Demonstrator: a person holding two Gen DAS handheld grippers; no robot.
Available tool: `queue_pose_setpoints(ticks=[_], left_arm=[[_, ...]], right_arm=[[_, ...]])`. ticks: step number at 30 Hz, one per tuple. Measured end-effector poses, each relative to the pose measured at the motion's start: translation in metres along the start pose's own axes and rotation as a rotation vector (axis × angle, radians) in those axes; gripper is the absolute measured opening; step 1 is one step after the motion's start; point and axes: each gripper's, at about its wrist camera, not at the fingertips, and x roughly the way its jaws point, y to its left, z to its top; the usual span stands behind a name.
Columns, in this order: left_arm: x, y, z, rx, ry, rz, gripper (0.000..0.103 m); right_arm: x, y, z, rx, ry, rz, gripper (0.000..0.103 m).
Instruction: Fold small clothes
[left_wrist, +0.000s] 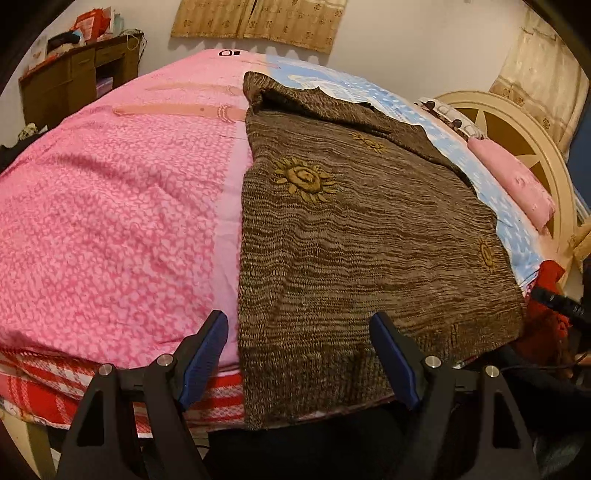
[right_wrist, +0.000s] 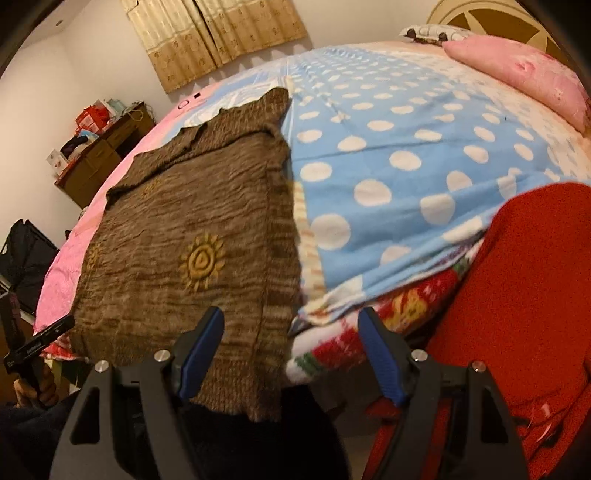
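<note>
The brown sweater (left_wrist: 354, 236) lies flat on the bed (left_wrist: 110, 221), its hem hanging over the near edge and its long axis running from that edge toward the far one, neck end farthest away. It straddles the seam between the pink cover (left_wrist: 122, 206) and the blue dotted cover (right_wrist: 406, 155). The left gripper (left_wrist: 299, 354) hangs above the hem's left corner, jaws apart and empty, one over the pink cover, the other over the knit. The right gripper (right_wrist: 291, 354) sits at the hem's right corner, jaws likewise apart and empty, straddling the sweater's right edge. Each hand is thus nearest its own corner, and the sweater stretches straight ahead of both; the next grasp likely depends on dropping onto those two corners. A red garment (right_wrist: 535, 295) lies at the bed's near right corner, beside the right gripper. No containers are in view.
</note>
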Motion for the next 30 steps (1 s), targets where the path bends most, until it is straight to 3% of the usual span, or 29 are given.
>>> queue_pose_setpoints(ticks=[8, 14, 16, 20, 22, 28, 29, 30], left_arm=[[-0.008, -0.003, -0.009, 0.045, 0.032, -0.002, 0.08], [-0.007, 0.002, -0.012, 0.018, 0.029, -0.027, 0.08], [-0.009, 0.003, -0.012, 0.018, 0.033, -0.046, 0.08], [-0.011, 0.005, -0.011, 0.008, 0.04, -0.08, 0.079], [-0.012, 0.004, -0.011, 0.016, 0.044, -0.084, 0.079], [-0.011, 0.003, -0.013, 0.02, 0.052, -0.098, 0.079], [-0.012, 0.004, -0.013, 0.008, 0.044, -0.097, 0.07], [-0.012, 0.004, -0.014, 0.008, 0.04, -0.091, 0.044]], right_arm=[[0.016, 0.015, -0.018, -0.046, 0.082, 0.015, 0.078], [0.03, 0.028, -0.03, -0.088, 0.139, 0.052, 0.076], [0.037, 0.027, -0.033, -0.069, 0.157, 0.069, 0.057], [0.041, 0.026, -0.036, -0.066, 0.193, 0.106, 0.039], [0.037, 0.031, -0.035, -0.096, 0.181, 0.099, 0.022], [0.034, 0.031, -0.035, -0.103, 0.182, 0.114, 0.02], [0.036, 0.033, -0.034, -0.099, 0.182, 0.116, 0.02], [0.037, 0.034, -0.035, -0.093, 0.182, 0.12, 0.023]])
